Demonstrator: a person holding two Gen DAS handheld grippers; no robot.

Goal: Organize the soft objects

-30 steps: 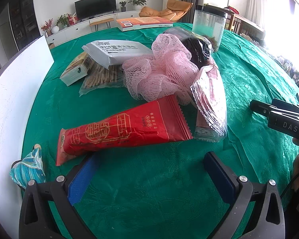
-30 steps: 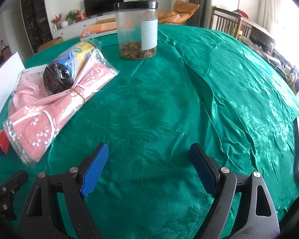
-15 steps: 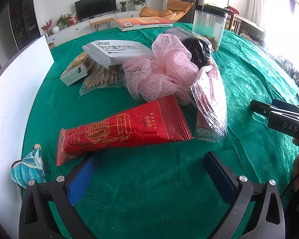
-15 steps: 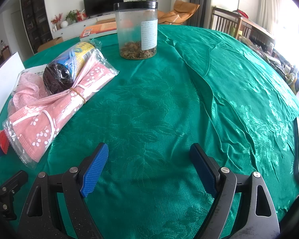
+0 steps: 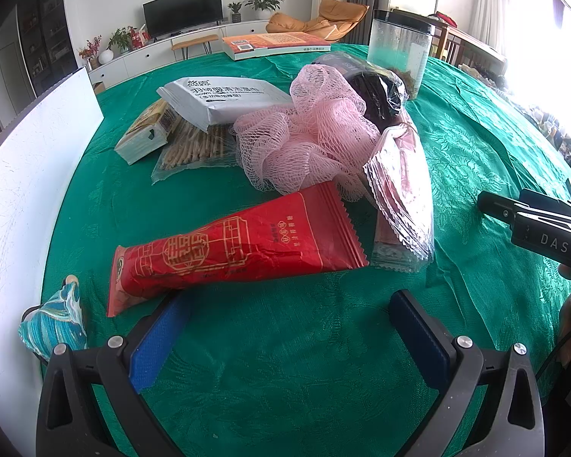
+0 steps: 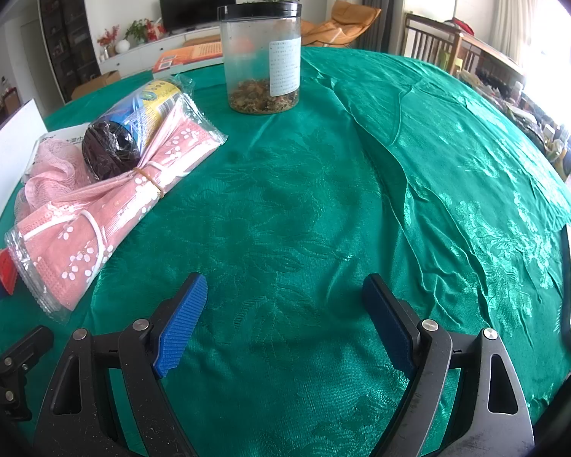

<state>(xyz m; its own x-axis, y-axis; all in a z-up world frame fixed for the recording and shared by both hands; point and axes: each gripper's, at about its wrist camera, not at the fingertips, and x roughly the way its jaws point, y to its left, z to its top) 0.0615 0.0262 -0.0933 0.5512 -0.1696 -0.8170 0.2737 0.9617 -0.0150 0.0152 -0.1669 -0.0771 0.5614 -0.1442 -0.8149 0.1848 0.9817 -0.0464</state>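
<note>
Both of my tools are empty. My left gripper (image 5: 285, 327) stands with its jaws spread wide, low over the worktop (image 5: 285, 373), its left pad just under the near edge of the red packet (image 5: 232, 251). My right gripper (image 6: 285, 316) is likewise spread and holds nothing, over bare green cloth well to the right of that packet.

The soft goods lie heaped just beyond the red packet: a pink mesh sponge (image 5: 304, 137), and touching its right side a clear sleeve of pink face masks (image 5: 403, 190) cinched by a rubber band. A dark roll in film (image 5: 377, 91) rests behind the sponge. Left of the sponge lie a white pouch (image 5: 224, 99) and a bag of sticks (image 5: 194, 144).

Risks, as I judge them:
- The red packet is glossy, crinkled foil with a tapering shape; it could slide out of a shallow pinch.
- The open netting of the sponge could snag on a pad and drag the mask sleeve with it.
- The slick mask sleeve may buckle or slip.
- The brocade cloth is loose and creased; a low approach could bunch it and shift the heap.
- The hard plastic jar (image 6: 262, 61) far behind the packet could be knocked over by a wide swing.
</note>
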